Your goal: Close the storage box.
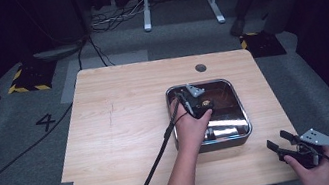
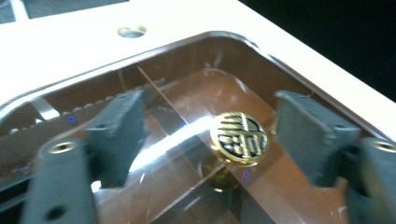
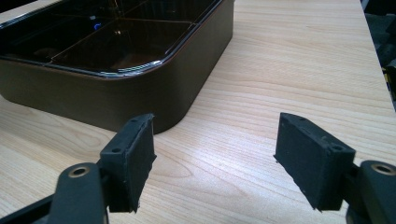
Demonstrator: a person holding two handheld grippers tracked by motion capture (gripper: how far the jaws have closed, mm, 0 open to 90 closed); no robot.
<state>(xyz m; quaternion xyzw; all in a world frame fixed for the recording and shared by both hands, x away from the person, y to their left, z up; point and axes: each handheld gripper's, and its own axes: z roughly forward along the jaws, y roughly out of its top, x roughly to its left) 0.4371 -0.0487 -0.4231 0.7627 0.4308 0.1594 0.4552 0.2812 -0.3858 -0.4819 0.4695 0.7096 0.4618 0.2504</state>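
High view: my left gripper (image 1: 193,99) hangs over the brown rounded-square box with clear glossy lid (image 1: 241,110), toward the light wooden table's (image 1: 125,144) right edge. My right gripper (image 1: 283,146) hovers near the front right corner.

Left gripper view: jaws wide apart, empty, flanking the round gold knob (image 2: 238,138) on the lid.

Right gripper view: jaws wide apart, empty, box corner beyond.

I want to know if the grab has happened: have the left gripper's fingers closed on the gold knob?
No: the left gripper is open, its fingers standing apart on either side of the gold knob without touching it.
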